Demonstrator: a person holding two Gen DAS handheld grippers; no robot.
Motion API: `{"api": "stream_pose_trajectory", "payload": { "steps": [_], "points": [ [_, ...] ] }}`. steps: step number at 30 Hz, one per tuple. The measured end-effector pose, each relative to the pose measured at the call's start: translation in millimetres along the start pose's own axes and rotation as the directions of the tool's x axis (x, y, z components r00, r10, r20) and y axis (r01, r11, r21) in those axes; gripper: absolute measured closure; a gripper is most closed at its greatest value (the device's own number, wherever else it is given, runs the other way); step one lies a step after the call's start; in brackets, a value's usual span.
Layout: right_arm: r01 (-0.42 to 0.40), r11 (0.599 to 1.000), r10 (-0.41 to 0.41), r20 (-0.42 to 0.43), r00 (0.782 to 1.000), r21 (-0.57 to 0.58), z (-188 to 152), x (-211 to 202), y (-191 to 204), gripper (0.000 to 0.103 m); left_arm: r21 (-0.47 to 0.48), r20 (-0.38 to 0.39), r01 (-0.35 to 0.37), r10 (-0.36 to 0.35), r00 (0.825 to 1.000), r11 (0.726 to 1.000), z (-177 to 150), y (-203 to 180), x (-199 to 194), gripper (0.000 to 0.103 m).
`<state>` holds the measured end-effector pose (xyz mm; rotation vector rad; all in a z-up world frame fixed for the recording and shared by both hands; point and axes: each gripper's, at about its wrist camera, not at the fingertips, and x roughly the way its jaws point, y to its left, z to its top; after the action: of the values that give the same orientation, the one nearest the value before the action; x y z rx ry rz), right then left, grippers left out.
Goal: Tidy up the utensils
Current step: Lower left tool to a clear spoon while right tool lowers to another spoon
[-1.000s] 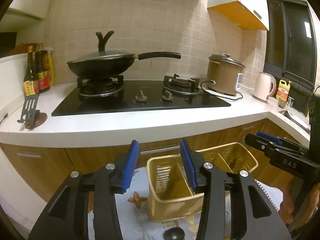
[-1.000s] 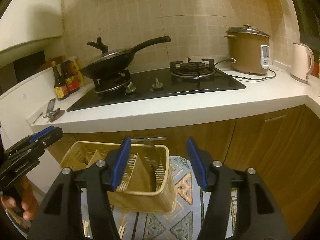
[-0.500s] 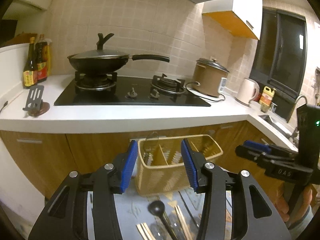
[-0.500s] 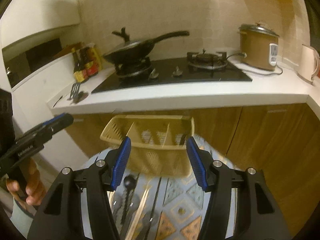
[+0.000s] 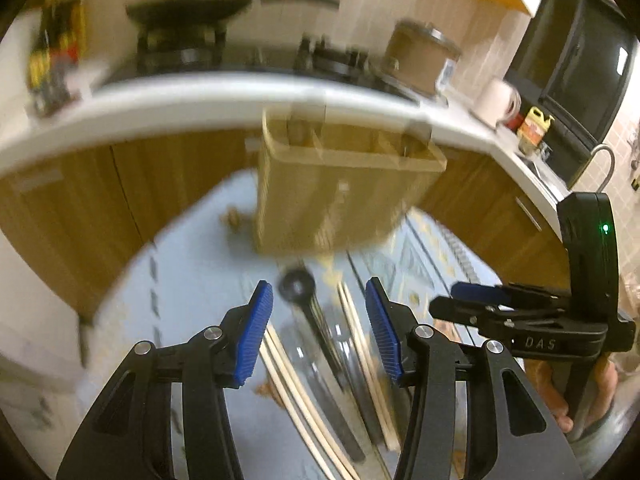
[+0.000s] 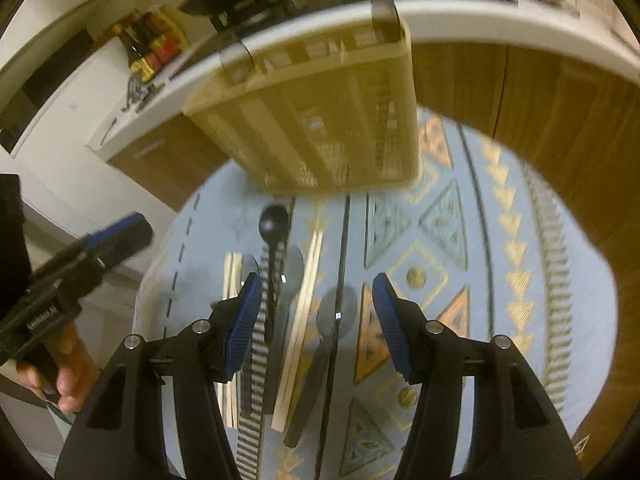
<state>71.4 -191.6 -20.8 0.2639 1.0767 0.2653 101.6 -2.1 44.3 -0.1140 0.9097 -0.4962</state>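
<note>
A tan slatted utensil basket with compartments stands on a blue patterned cloth; it also shows in the right wrist view. In front of it lie a black spoon, pairs of wooden chopsticks, a striped utensil and grey spoons. The black spoon and chopsticks lie under my left gripper, which is open and empty. My right gripper is open and empty above the utensils. Each gripper shows in the other's view, the right and the left.
A white counter with wooden cabinets runs behind the cloth. On it are a stove with a black wok, sauce bottles, a rice cooker and a kettle. Both views are motion-blurred.
Both grippers have tilted down and moved over the cloth. The utensils now lie right under the jaws and the basket fills the upper middle. Both stay open.
</note>
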Motion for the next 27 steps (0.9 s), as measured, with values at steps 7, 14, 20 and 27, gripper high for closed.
{"api": "stream_pose_trajectory", "payload": {
  "steps": [7,14,20,27],
  "points": [
    [0.010,0.999,-0.007,-0.051,0.999,0.044,-15.5,25.4,-8.7,0.065,-0.091,-0.081,0.029,-0.036,0.996,0.995,-16.9,20.2,43.2,0.061],
    [0.018,0.998,-0.014,-0.062,0.998,0.067,-21.8,32.5,-16.5,0.065,-0.124,-0.135,-0.025,0.008,0.991,0.992,-17.0,23.3,80.8,0.067],
    [0.024,0.997,-0.019,-0.062,0.998,0.069,-22.6,31.2,-20.4,0.065,-0.106,-0.155,-0.094,0.076,0.985,0.990,-17.6,18.7,95.4,0.069],
    [0.025,0.996,-0.016,-0.093,0.996,0.088,-21.5,41.1,-24.0,0.065,-0.090,-0.198,-0.111,0.092,0.976,0.990,-24.6,12.7,108.5,0.070]
  ]
}}
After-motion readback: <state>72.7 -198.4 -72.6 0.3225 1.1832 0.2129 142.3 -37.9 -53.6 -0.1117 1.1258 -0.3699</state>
